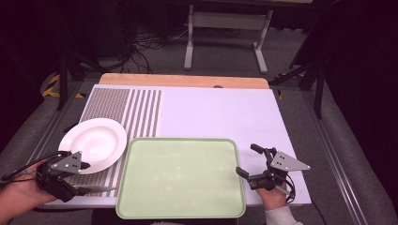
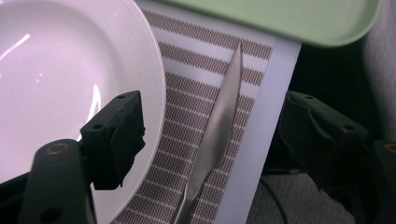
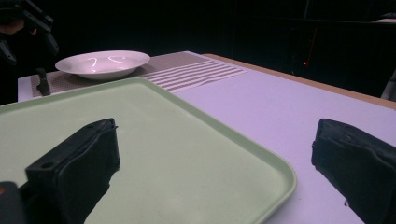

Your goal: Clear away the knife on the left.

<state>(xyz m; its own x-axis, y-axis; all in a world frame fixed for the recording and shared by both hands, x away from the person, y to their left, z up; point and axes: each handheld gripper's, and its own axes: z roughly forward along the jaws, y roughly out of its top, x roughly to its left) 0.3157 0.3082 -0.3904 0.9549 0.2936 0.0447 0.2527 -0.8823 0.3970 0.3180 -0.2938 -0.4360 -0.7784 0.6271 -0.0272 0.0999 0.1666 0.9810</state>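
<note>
A silver table knife (image 2: 219, 116) lies flat on the striped placemat (image 2: 196, 56), its tip towards the pale green tray (image 2: 289, 18). My left gripper (image 2: 215, 128) is open, one jaw over the rim of the white plate (image 2: 56, 70) and the other past the mat's edge, with the knife between them untouched. In the high view the left gripper (image 1: 83, 178) sits at the front left beside the plate (image 1: 94, 143), the knife (image 1: 96, 189) just below it. My right gripper (image 1: 248, 160) is open at the tray's (image 1: 180, 176) right edge; its jaws straddle the tray rim (image 3: 261, 158), holding nothing.
The tray is bare. A white board (image 1: 216, 112) covers the table, with a wooden strip (image 1: 183, 80) along its far edge. The striped placemat (image 1: 136, 108) covers the left part. A grey stand (image 1: 225, 21) is on the floor beyond the table.
</note>
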